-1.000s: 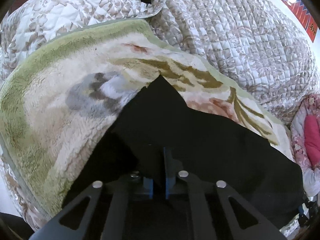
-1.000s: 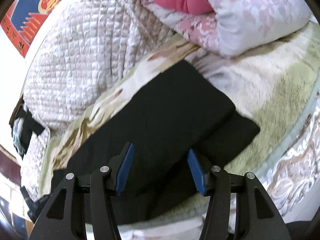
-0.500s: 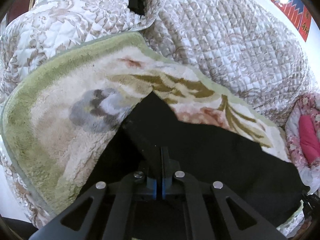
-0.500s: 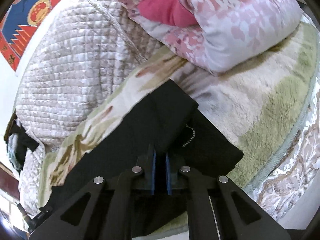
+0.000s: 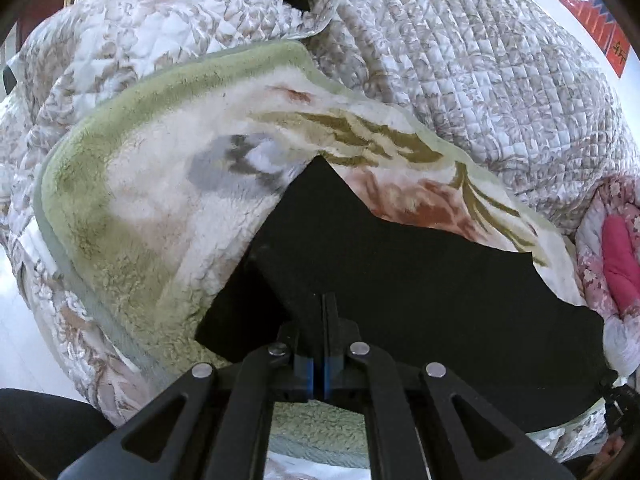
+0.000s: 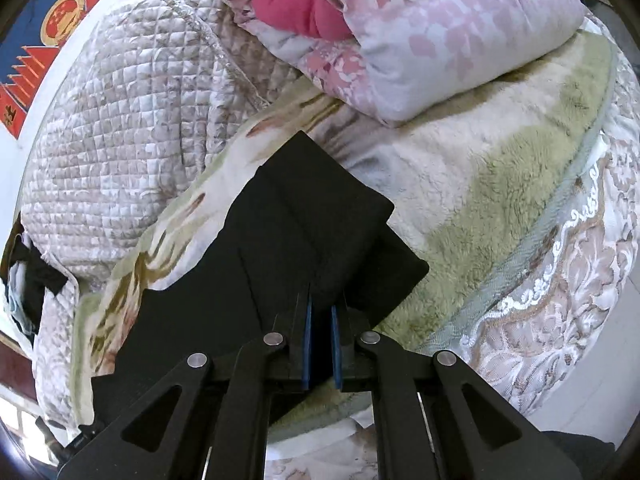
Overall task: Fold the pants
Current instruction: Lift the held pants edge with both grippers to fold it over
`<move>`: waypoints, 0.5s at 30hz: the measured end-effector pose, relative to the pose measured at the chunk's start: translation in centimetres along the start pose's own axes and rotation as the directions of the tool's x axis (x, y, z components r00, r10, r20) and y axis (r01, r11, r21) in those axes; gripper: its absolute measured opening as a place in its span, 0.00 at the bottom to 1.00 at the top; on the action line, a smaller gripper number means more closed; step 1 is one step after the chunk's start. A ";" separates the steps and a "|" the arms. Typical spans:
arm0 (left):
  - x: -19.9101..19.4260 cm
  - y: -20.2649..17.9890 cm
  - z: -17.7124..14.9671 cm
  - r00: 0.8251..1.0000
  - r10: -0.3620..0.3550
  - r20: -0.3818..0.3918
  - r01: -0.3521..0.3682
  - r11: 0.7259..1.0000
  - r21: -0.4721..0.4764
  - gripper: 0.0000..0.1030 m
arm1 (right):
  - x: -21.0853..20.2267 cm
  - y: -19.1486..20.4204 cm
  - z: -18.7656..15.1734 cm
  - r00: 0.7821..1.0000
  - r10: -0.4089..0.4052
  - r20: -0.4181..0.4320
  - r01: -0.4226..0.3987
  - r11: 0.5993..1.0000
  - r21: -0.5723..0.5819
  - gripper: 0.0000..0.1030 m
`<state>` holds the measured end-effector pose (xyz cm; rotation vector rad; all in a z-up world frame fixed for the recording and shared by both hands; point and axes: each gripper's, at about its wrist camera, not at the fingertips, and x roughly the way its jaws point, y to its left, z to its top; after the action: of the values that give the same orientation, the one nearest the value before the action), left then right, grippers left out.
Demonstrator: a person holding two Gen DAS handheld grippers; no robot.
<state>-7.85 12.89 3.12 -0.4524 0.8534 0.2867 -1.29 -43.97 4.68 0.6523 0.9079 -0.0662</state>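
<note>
Black pants [image 5: 400, 280] lie across a fluffy green-and-cream blanket [image 5: 132, 184] on a bed. My left gripper [image 5: 320, 320] is shut on a lifted near edge of the black fabric, which rises in a ridge toward a pointed corner. In the right wrist view the same pants [image 6: 288, 232] show a folded end with stacked layers. My right gripper [image 6: 320, 312] is shut on the near edge of that folded end, black cloth pinched between its blue pads.
A quilted beige bedspread [image 5: 460, 60] is heaped behind the blanket. A pink floral duvet [image 6: 420, 28] with a red lining sits at the right end of the bed. The blanket's edge [image 6: 540, 264] drops off toward white floor. Dark clothing [image 6: 32, 280] lies at far left.
The right gripper's jaws closed from wide open onto the folded end of the pants. The left gripper stayed shut and lifted its edge, raising the fabric into a ridge.
</note>
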 end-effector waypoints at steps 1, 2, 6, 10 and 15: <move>0.0 0.0 -0.1 1.000 0.001 0.000 -0.001 1.000 0.005 0.04 | 0.1 -0.1 0.0 1.000 -0.001 -0.004 0.001 1.000 0.004 0.07; 0.2 -0.1 -0.1 1.000 0.007 -0.001 -0.007 1.000 0.011 0.04 | 0.0 0.0 -0.1 1.000 -0.002 0.002 0.002 1.000 0.000 0.07; 0.0 -0.5 -0.1 0.999 0.027 0.028 -0.029 0.998 0.048 0.04 | -0.4 0.3 -0.5 1.000 -0.013 0.008 0.014 0.999 -0.033 0.08; -0.4 0.6 0.2 0.996 0.077 0.033 -0.078 0.997 0.017 0.09 | -1.4 0.4 -0.7 0.998 -0.055 0.030 0.056 0.998 -0.026 0.19; -3.0 2.5 1.4 0.968 0.203 0.145 -0.195 0.979 -0.065 0.10 | -4.7 1.0 -0.4 0.971 -0.137 0.194 0.147 0.988 -0.043 0.20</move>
<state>-9.89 15.55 5.62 -0.3870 0.7446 0.5228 -4.21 -44.00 8.54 0.5175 0.7672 -0.2267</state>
